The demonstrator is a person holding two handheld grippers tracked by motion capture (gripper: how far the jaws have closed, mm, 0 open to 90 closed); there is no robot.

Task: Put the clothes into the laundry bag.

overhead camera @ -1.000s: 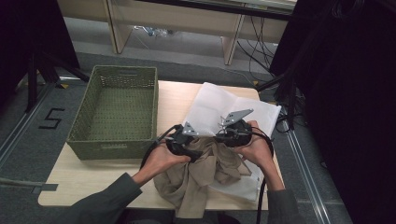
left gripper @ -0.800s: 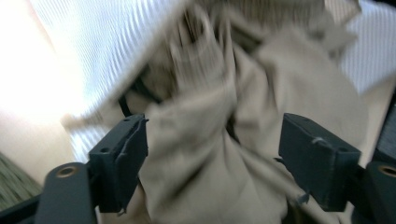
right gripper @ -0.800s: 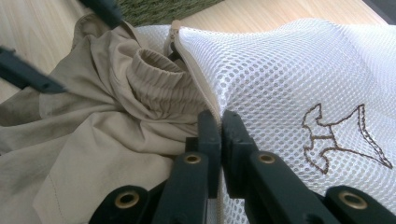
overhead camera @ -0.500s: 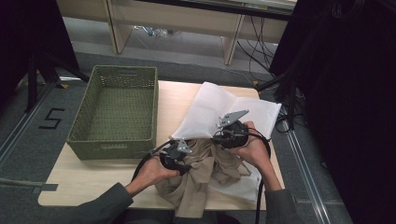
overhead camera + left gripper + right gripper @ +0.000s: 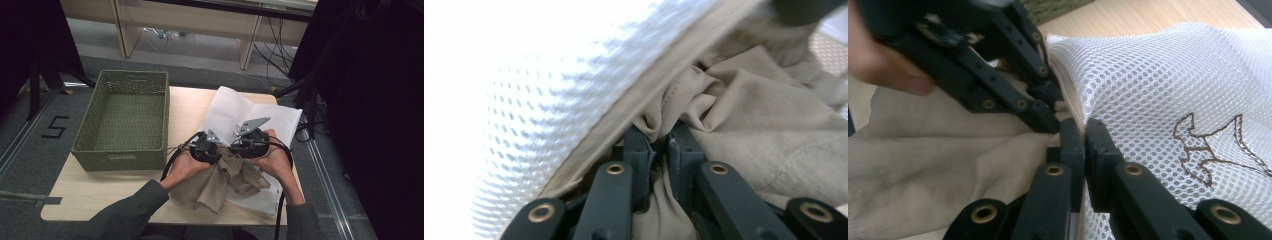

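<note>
My left gripper (image 5: 656, 150) pinched a fold of the beige cloth (image 5: 220, 180), which lay bunched at the table's (image 5: 100, 195) near edge, half on the white mesh bag (image 5: 1168, 100). My right gripper (image 5: 1083, 135) clamped the bag's edge, beside the green basket (image 5: 122, 120).

one basket (image 5: 122, 120), one mesh bag (image 5: 250, 115), one garment (image 5: 225, 177)
</note>
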